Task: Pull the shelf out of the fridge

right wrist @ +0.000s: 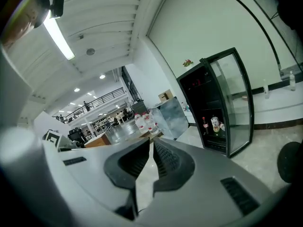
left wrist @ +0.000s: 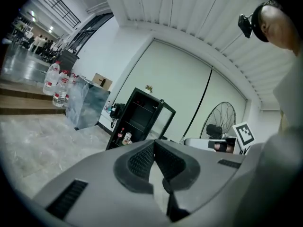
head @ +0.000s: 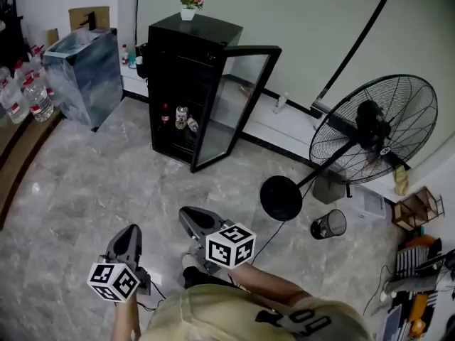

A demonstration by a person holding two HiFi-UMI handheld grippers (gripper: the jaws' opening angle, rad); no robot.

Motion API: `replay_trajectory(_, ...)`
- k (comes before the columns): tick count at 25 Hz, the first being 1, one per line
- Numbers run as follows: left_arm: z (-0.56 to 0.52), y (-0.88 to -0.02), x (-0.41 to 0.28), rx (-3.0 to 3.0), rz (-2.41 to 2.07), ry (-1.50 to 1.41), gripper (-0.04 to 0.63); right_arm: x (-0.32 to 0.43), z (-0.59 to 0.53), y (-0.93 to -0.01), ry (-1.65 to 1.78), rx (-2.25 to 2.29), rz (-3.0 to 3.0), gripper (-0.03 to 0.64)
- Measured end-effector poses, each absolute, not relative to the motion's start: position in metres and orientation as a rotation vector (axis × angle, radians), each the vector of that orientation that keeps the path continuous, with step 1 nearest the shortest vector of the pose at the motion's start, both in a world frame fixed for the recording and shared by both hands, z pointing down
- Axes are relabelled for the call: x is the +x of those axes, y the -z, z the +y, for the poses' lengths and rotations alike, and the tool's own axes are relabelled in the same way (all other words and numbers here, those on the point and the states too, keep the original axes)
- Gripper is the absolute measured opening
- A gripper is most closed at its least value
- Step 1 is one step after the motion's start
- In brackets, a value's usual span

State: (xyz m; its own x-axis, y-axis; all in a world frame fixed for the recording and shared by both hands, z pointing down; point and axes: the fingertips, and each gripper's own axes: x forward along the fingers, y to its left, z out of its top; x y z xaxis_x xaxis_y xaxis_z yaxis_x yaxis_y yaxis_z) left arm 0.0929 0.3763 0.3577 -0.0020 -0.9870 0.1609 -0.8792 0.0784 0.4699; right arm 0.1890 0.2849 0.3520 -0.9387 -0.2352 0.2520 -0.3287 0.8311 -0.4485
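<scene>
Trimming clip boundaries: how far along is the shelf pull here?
Done: the fridge door stands open. In hand: nothing. The left gripper and right gripper are both shut and empty, across the floor from the fridge. Left: walk up, grip a shelf and pull it out. The shelves sit inside, with bottles low down.

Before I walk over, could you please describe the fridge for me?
Against the pale back wall, left of the big floor fan, stands a tall black fridge. Only it has a glass door swung open and a potted plant on top.
</scene>
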Motion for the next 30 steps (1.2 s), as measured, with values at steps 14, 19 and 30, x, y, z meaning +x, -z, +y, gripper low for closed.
replay_trajectory(14,0.253,-0.366,0.052,1.790,-1.949,0.260,0.005,0.137,0.171,-0.367,-0.849,0.374,-2.796,0.106)
replay_trajectory(19,0.229,-0.374,0.035,1.775,-1.915,0.258,0.005,0.122,0.143,-0.375,-0.944,0.405,-2.793,0.167)
replay_trajectory(30,0.149,-0.387,-0.051,1.924,-1.751,0.230,0.005,0.044,0.057,-0.374,-1.113,0.723,-2.821,0.184)
